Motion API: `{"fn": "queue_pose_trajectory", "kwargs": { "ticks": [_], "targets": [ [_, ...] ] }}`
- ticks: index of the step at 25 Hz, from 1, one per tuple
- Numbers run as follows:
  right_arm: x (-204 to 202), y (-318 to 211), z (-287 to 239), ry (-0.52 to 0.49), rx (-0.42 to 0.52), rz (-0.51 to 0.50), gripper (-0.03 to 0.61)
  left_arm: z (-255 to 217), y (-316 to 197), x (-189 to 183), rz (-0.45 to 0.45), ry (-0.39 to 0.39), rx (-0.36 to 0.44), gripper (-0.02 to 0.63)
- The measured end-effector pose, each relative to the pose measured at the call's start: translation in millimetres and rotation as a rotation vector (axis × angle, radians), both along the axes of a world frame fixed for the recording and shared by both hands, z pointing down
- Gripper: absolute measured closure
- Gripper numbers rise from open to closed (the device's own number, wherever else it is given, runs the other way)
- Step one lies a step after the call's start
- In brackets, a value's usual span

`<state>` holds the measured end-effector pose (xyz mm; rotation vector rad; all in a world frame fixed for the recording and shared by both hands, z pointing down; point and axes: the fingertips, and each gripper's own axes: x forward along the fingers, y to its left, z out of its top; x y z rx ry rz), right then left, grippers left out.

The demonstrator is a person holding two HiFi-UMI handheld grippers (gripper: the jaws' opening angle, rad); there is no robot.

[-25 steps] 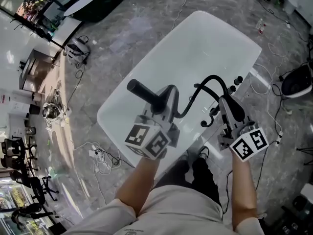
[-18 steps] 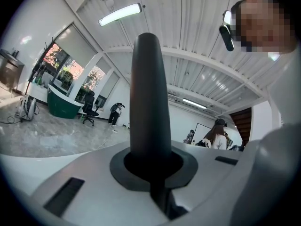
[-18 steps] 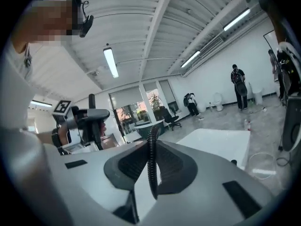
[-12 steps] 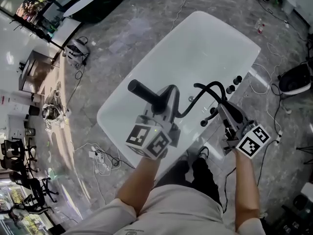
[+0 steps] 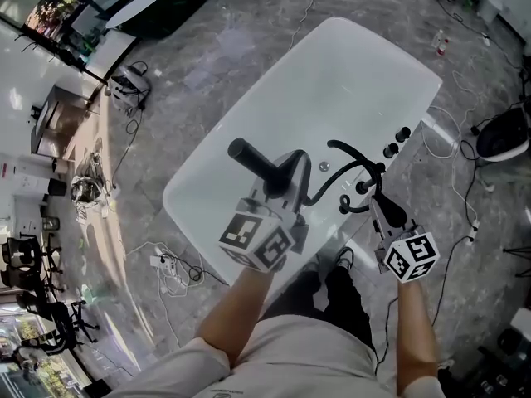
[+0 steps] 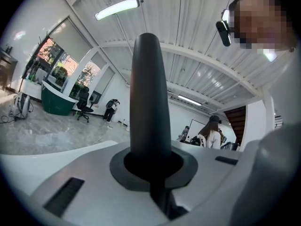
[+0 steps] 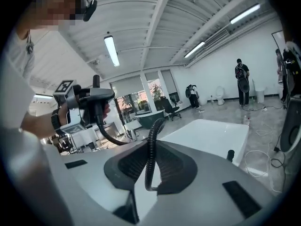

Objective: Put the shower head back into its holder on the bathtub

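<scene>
Compared with one second ago, the right gripper (image 5: pixel 375 199) has gone lower and closer to the near right edge of the bathtub (image 5: pixel 348 73). Its marker cube (image 5: pixel 409 255) now sits lower in the head view, and the arch of the black hose (image 5: pixel 344 149) is flatter. The left gripper (image 5: pixel 280 182) has stayed almost in the same place – the shower head (image 5: pixel 259 162) in it has shifted only a little.

The bathtub is white and stands on a grey marbled floor (image 5: pixel 249 23). Small black fittings (image 5: pixel 397 139) sit on its right edge. Cables (image 5: pixel 178 264) lie on the floor by its near left corner, and office chairs (image 5: pixel 50 313) stand further to the left. The right gripper view shows a large bright hall with strip lights and people (image 7: pixel 243 81) standing far behind.

The left gripper's jaws are closed tightly on the dark handle of the shower head (image 6: pixel 149 98), which points away from them over the near part of the bathtub, well apart from the fittings. The right gripper's jaws are partly closed – the ribbed hose (image 7: pixel 151 149) passes between the pads and is gripped there, just beside the fittings.
</scene>
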<state>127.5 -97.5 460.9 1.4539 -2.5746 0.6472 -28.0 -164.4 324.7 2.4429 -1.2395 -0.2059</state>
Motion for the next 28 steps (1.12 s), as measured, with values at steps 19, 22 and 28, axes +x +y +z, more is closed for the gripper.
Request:
{"fn": "queue_pose_trajectory", "kwargs": {
  "ticks": [19,22,28],
  "targets": [
    [3.6,5.4,7.7,0.860,0.164,0.049,0.520,42.7,13.7,22.1,0.075,-0.017,-0.070,0.600],
    [-6.0,12.5,5.7,0.912,0.217,-0.003,0.520,54.9,16.8,17.7,0.075,-0.015,-0.083,0.600],
    [-17.1,2.7,52.4,0.785,0.180,-0.008,0.520,77.3,25.0,18.7,0.108,-0.023,-0.108,0.600]
  ]
}}
